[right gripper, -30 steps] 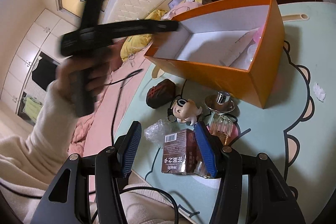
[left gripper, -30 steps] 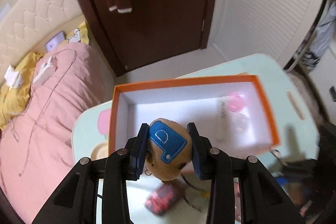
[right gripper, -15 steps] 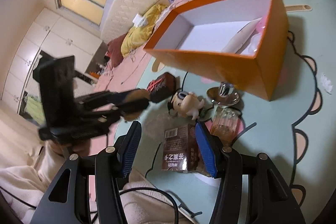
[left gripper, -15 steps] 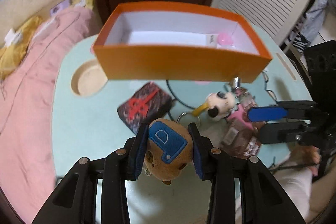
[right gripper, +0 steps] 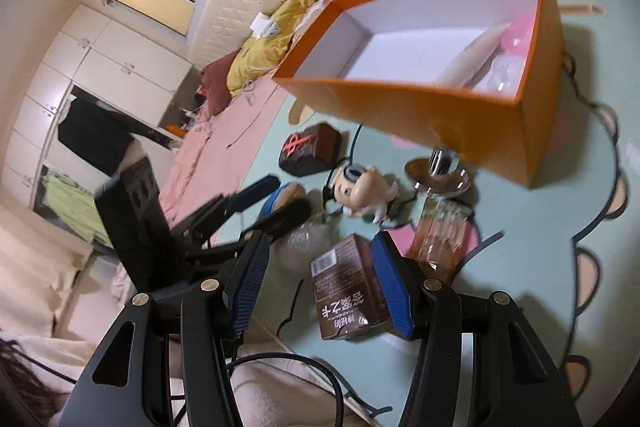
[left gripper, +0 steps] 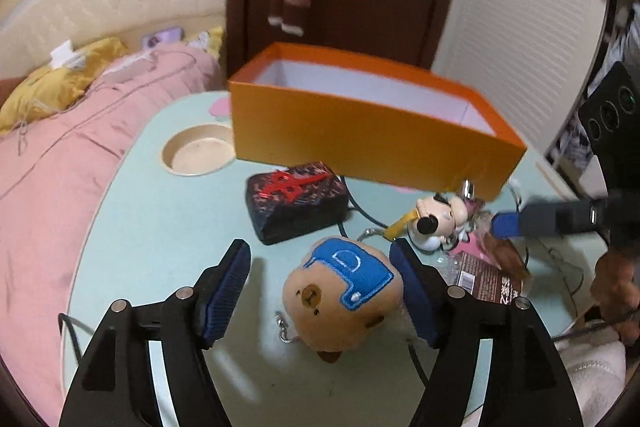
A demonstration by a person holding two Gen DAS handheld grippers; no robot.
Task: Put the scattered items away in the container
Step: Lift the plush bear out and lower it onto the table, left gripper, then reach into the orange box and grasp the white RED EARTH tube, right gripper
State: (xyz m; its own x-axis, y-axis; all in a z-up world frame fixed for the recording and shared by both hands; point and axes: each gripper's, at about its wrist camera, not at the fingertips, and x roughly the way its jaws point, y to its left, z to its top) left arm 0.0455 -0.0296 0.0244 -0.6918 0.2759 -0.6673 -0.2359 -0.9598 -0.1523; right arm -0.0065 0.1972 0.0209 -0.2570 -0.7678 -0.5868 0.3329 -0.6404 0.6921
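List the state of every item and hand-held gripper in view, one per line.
Left hand-held gripper: open, jaws just opened, plush between them.
Right hand-held gripper: open, over brown carton.
Bear plush: on table, released.
Orange box: open, upright.
Brown carton: lying flat.
Dark pouch: on table.

Open right tongs straddle brown carton near orange box.
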